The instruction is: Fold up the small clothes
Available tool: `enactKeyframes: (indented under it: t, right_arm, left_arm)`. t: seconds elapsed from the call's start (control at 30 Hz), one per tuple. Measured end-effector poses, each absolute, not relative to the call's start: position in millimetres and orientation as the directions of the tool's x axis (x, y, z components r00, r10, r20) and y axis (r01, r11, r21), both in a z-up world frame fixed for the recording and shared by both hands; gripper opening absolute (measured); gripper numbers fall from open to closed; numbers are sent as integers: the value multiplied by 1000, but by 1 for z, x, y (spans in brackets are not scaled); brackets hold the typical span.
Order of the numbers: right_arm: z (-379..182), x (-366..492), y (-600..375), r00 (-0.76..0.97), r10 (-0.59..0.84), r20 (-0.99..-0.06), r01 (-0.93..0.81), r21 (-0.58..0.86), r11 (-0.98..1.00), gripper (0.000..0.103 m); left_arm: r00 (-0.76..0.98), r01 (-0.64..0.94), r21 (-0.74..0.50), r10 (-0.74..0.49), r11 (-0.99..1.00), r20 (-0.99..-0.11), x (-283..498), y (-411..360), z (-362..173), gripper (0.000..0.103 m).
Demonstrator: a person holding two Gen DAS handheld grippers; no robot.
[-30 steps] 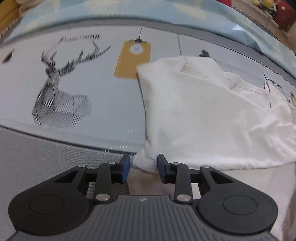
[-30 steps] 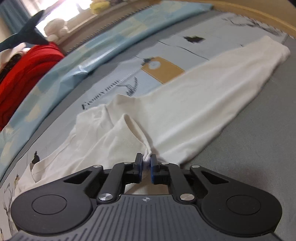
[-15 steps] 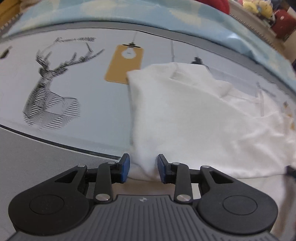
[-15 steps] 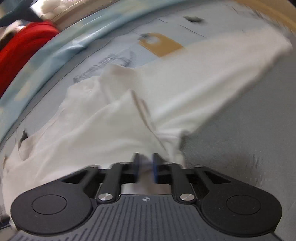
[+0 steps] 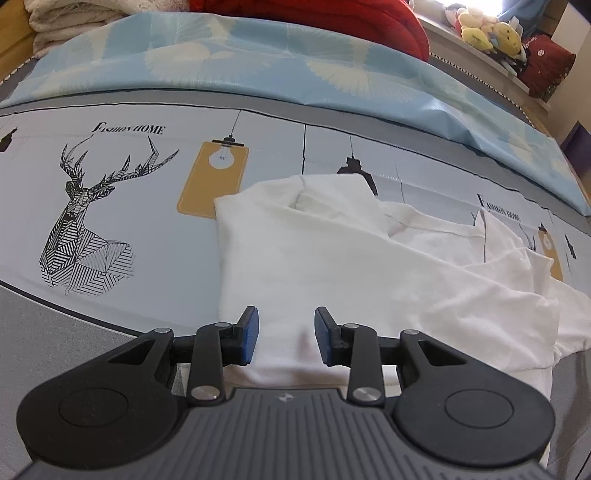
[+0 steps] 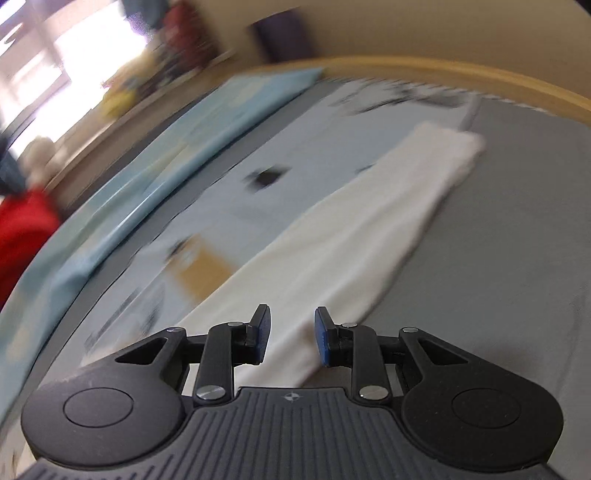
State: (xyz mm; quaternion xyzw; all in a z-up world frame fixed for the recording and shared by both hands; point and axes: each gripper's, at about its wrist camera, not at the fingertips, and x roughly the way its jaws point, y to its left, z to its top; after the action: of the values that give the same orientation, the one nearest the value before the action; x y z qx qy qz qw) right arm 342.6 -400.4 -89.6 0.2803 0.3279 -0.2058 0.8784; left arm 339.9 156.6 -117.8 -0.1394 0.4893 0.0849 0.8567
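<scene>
A white garment (image 5: 351,266) lies partly folded on the printed bed sheet (image 5: 85,221), its layers bunched toward the right. My left gripper (image 5: 286,334) hovers over the garment's near edge with its jaws apart; cloth shows below the gap but the pads do not press on it. In the blurred right wrist view a long folded part of the white garment (image 6: 369,229) runs away toward the far right. My right gripper (image 6: 291,334) is over its near end, jaws opening, with nothing pinched between them.
A light-blue quilt (image 5: 258,62) lies along the far side of the sheet, with red fabric (image 5: 332,18) and plush toys (image 5: 487,31) behind it. A wooden bed edge (image 6: 480,79) curves past the garment's far end. Grey sheet (image 6: 517,258) lies right of it.
My right gripper let go of the pinched fold of cloth and swung sideways along the garment, its jaws now apart. The left gripper lifted a little over the garment's edge, still open.
</scene>
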Motion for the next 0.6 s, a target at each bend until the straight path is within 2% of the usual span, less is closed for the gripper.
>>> enactKeyframes:
  t: [0.1,0.23,0.33,0.43,0.5,0.57,0.6]
  right_arm:
    - [-102,340,-444,704,-209,-679,601,413,684,28]
    - [-118,346,-497,688,-298,-661,685,456,569,40]
    - [-134,352,-529,688,-330,-646,704,485,519,42]
    - [-155,362,-556,694,-303,-653,704,530,473,43]
    - [-158,364,-564,721,-309,-620,684,565,462,42]
    - [-157,375,-571,722,-318,-615,681,548,486,41]
    - [-157,381,-573,719,-321,-617,681,530,506,37]
  left_arm:
    - [507,-300,-146,28,943,-862,339,158,-117,37]
    - [500,-291,-129,35,948,-866,341,155,-120,37]
    - [496,-272,-112,39,956,-867,342,153,-122,37]
    - [487,-283,-98,55,954,-872,344,158,-124,37]
    - [487,-294,-101,58,950,-872,344,162,-124,37]
    - [491,-298,-105,58,949,-869,344,165,-122,37]
    - [494,-298,-108,56,948,-868,344,166,-121,37]
